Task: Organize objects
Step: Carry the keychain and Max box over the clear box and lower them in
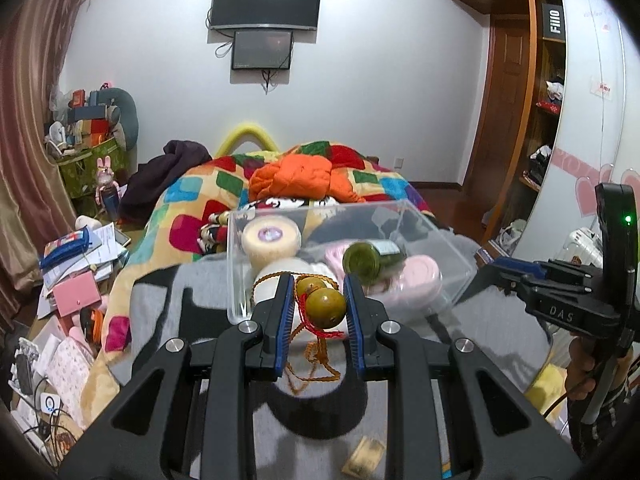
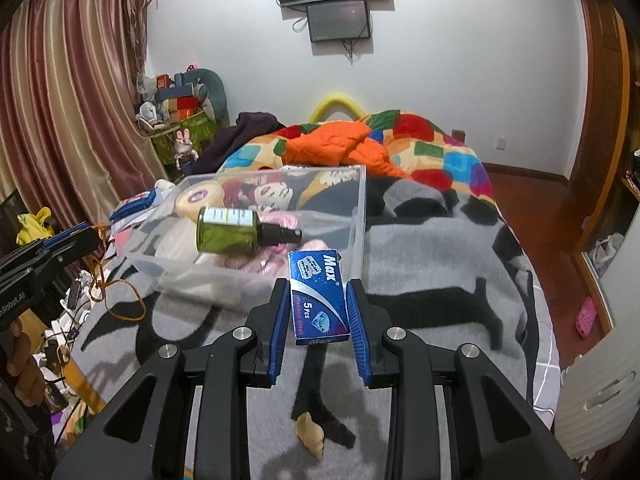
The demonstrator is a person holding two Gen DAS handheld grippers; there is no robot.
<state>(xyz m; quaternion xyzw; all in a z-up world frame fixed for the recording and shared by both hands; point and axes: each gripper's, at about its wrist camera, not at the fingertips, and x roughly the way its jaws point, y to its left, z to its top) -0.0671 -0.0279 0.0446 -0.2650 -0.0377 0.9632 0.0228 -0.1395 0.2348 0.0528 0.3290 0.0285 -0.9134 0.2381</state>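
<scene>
My left gripper (image 1: 318, 300) is shut on a small brown gourd charm (image 1: 322, 303) with red and orange cords hanging down, held just in front of a clear plastic box (image 1: 448, 248) on the bed. The box holds a green glass bottle (image 1: 370, 259), a cream round tin (image 1: 271, 238) and pink items. My right gripper (image 2: 318, 312) is shut on a blue "Max" blade box (image 2: 319, 298), held near the clear box (image 2: 358, 208). The green bottle (image 2: 228, 230) lies on its side inside it.
A grey and black blanket (image 2: 440, 280) covers the near bed, with a patchwork quilt (image 2: 440, 148) and orange jacket (image 2: 340, 140) behind. A small tan object (image 2: 310, 434) lies on the blanket below my right gripper. Clutter fills the floor at left (image 1: 72, 280). A wardrobe (image 1: 540, 100) stands right.
</scene>
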